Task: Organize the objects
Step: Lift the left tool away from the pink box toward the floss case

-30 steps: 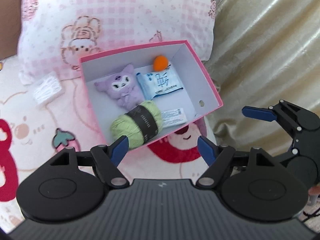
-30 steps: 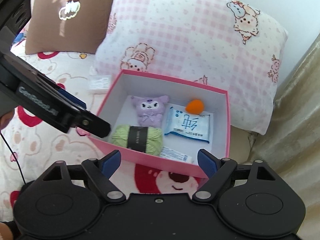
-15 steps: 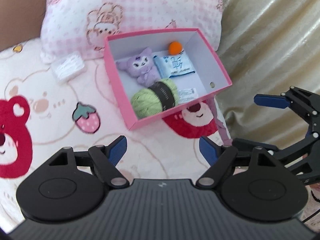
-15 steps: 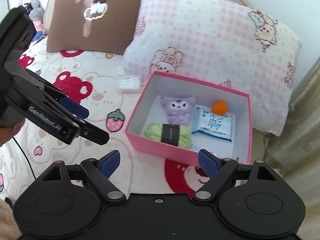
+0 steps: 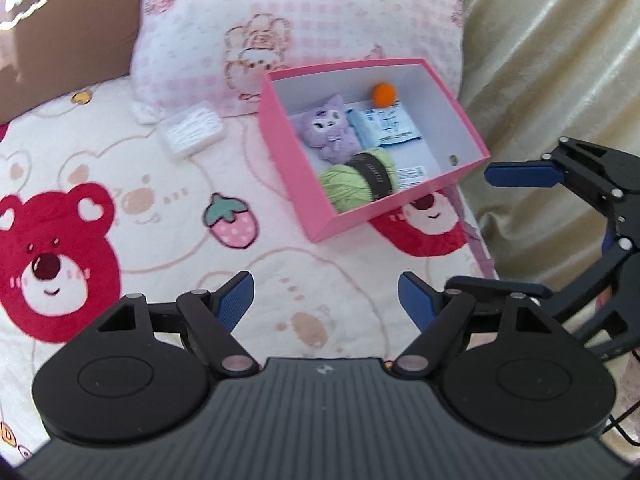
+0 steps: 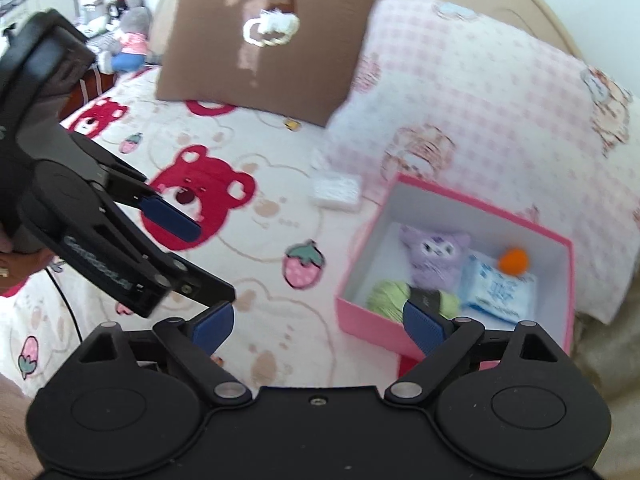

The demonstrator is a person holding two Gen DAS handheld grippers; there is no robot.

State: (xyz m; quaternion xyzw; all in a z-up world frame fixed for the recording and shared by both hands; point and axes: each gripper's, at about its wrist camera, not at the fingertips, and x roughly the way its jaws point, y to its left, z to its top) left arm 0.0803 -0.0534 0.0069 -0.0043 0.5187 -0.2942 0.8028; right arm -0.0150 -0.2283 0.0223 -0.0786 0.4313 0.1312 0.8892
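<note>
Meanwhile we held both hand-held grippers above the bed (image 5: pixel 168 240), and neither had anything between its pads. Our left hand-held gripper (image 5: pixel 326 302) stood with jaws apart over the bear-print blanket, and they had just been opening a little. Our right hand-held gripper (image 6: pixel 318 326) also stood wide apart, its jaws having just opened further with nothing between them; in the left view it showed at the right edge, beside the beige curtain (image 5: pixel 560 80).

We saw the pink box (image 5: pixel 288 152) resting open on the blanket, on the far right of the bed, just in front of the pink checked pillow (image 5: pixel 280 12). Inside it lay a purple plush (image 5: pixel 328 132) at the far left, a green yarn ball (image 5: pixel 356 184) with a dark band at the near side, an orange ball (image 5: pixel 383 94) in the far corner, a blue-and-white packet (image 5: pixel 386 126) beside the plush, and a small white sachet (image 5: pixel 412 172) near the yarn.

Outside the box, to its left, a small clear case (image 5: pixel 192 132) of white things lay on the blanket, close to the pillow's corner. We could not tell its contents. A brown pillow (image 6: pixel 264 40) leaned at the far left of the bed, next to the pink one.
</note>
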